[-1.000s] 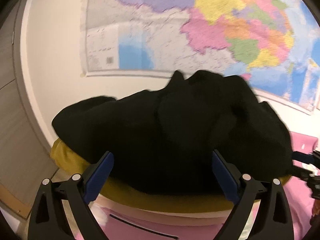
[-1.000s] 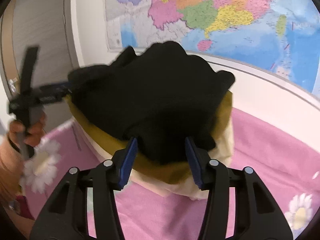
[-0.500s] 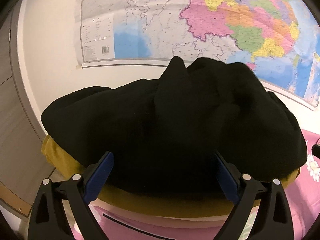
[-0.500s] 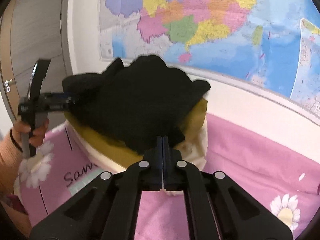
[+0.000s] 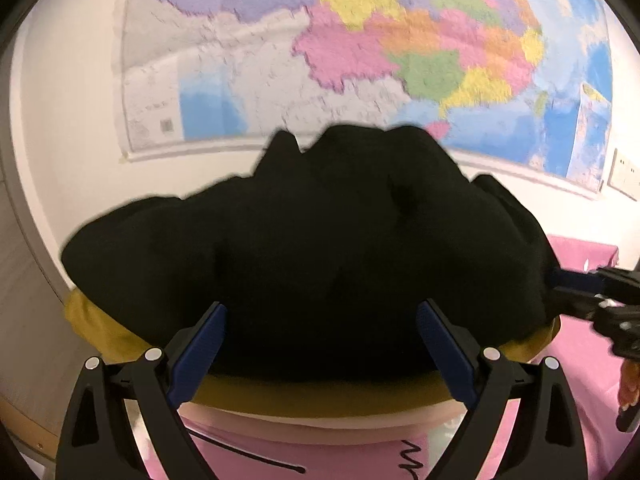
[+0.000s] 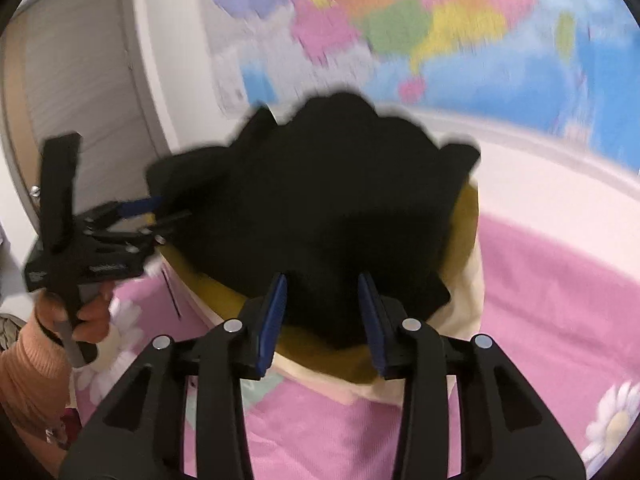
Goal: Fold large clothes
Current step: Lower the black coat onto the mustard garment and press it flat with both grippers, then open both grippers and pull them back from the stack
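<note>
Left wrist view: a bulky black garment of soft, matte knit or fleece (image 5: 312, 240) lies heaped on top of a stack of folded clothes, directly over a mustard-yellow folded garment (image 5: 320, 394) and a cream one beneath that. The stack rests on a bed with a pink flower-print cover (image 5: 580, 420), against a white wall carrying a large coloured map (image 5: 360, 40). The left gripper (image 5: 320, 354) has its blue-padded jaws standing wide, framing the near edge of the black garment without pressing on it.

Right wrist view: the right gripper (image 6: 322, 318) has jaws at a narrow-to-middling gap and opening, with the near lip of the black garment (image 6: 320, 208) between them, though the pads do not appear to pinch it. On the left, a hand in an orange sleeve (image 6: 80, 312) carries the other gripper at the pile's far side.

The black garment looks thick, limp and fairly light; it should slump and drape rather than hold a shape, and is unlikely to slip from rubbery pads. Sensible holds would be two separate points along a hem or shoulder edge, taking only the top layer so the yellow garment stays put.
</note>
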`<state>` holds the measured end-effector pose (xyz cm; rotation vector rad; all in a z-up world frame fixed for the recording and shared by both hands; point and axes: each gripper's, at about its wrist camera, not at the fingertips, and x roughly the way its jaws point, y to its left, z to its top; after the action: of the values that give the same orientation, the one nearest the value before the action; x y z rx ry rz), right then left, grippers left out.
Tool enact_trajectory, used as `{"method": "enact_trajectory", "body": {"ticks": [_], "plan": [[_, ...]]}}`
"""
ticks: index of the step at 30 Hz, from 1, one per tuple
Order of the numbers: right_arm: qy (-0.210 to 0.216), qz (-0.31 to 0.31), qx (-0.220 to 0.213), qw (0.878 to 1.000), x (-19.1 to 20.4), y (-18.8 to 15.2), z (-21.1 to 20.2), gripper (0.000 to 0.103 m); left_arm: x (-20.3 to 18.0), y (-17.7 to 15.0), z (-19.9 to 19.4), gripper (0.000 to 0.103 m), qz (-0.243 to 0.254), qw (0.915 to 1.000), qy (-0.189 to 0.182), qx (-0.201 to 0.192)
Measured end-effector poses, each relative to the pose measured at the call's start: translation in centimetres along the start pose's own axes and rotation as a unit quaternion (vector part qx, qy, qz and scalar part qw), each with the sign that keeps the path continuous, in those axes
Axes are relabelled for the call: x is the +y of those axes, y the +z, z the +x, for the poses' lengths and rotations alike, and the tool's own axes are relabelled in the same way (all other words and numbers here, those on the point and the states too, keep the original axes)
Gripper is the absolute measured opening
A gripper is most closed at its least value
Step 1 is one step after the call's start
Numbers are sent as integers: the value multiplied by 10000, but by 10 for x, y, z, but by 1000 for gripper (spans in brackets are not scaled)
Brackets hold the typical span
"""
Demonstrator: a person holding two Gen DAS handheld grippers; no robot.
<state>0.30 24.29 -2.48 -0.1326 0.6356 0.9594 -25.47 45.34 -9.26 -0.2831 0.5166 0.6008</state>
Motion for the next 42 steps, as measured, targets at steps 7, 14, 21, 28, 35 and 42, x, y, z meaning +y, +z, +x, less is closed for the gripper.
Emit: {"method": "enact_trajectory", "body": {"ticks": [7,14,21,28,35,42], "plan": [[86,145,-87,9998,4,-7,-12,42,0,-4,-4,92,-188,9998,16,70],[226,73,-246,9994,17,-12,-27,50,-12,-9,-29,94,-357,9993,-29,-81],[265,93,-387,9989,25,-13,-36,67,-24,-18,-48,96,-377,9991,45,-177],[294,57,-449,9985,35,-20,-47,82,-27,-30,-56,96,-499,9986,151,-90],[220,-8,-588,9980,52,-36,-59,97,-30,-43,-73,96,-634,9975,290,-82],[159,-135,-543,9983,67,-54,-64,97,-36,-59,-95,96,-689,9964,463,-164]]}}
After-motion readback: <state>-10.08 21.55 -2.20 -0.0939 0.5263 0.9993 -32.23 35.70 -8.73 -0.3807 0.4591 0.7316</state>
